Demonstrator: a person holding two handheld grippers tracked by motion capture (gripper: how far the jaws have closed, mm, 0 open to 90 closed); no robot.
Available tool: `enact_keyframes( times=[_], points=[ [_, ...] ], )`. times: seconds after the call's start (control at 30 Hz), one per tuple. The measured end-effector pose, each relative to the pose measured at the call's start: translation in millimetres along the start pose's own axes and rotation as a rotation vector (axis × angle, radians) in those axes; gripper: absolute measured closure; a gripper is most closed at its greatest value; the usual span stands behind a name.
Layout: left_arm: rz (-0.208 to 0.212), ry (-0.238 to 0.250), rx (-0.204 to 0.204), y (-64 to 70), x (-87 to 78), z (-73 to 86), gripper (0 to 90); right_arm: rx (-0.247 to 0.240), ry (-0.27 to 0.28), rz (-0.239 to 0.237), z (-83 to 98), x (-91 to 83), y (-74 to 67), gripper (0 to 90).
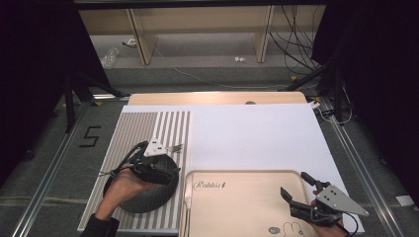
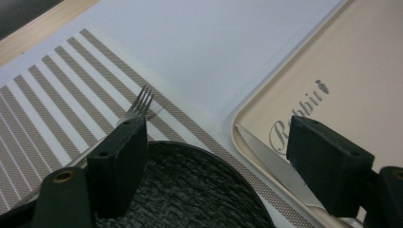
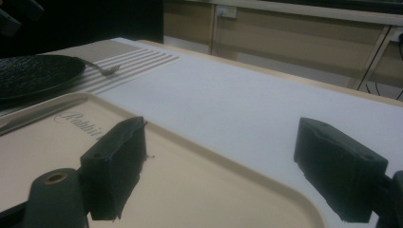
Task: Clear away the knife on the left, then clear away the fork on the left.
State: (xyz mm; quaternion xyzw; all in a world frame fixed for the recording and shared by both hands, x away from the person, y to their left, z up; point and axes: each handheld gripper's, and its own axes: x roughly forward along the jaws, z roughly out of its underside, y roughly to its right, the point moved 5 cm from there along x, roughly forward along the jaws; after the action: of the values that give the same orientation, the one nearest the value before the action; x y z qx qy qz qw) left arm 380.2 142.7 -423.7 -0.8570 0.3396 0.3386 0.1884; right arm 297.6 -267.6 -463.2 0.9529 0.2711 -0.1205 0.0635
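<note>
The left gripper [image 2: 214, 156] hangs with jaws spread wide over the black woven plate [image 2: 190, 190]. A fork [image 2: 138, 107] lies past its left jaw on the striped placemat [image 2: 57, 99]; a knife [image 2: 271, 164] lies along the beige tray's [image 2: 361, 61] rim beside its right jaw. The right gripper [image 1: 301, 190], also spread, holds nothing over the tray's right edge, with bare white tabletop [image 1: 257, 133] ahead.

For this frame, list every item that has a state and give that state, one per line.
Left gripper: open, above the black plate.
Right gripper: open, holding nothing, over the tray.
Fork: lying flat on the striped placemat.
Knife: lying flat in the tray.
</note>
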Motion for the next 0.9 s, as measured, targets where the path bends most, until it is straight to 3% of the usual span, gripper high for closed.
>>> enact_keyframes(
  times=[0.33,0.57,0.9],
  points=[
    [-0.039,-0.01,-0.048,-20.3,1.6,10.7,22.5,-0.003,-0.004,0.0,0.1,0.4,-0.4,18.8],
    [-0.036,-0.005,-0.06,-29.2,0.4,10.9,22.4,0.0,-0.004,0.007,0.9,-1.5,0.8,18.8],
    [-0.097,-0.029,-0.069,-49.0,1.5,14.1,22.8,0.002,-0.007,0.009,1.2,-0.5,0.8,18.8]
  ],
)
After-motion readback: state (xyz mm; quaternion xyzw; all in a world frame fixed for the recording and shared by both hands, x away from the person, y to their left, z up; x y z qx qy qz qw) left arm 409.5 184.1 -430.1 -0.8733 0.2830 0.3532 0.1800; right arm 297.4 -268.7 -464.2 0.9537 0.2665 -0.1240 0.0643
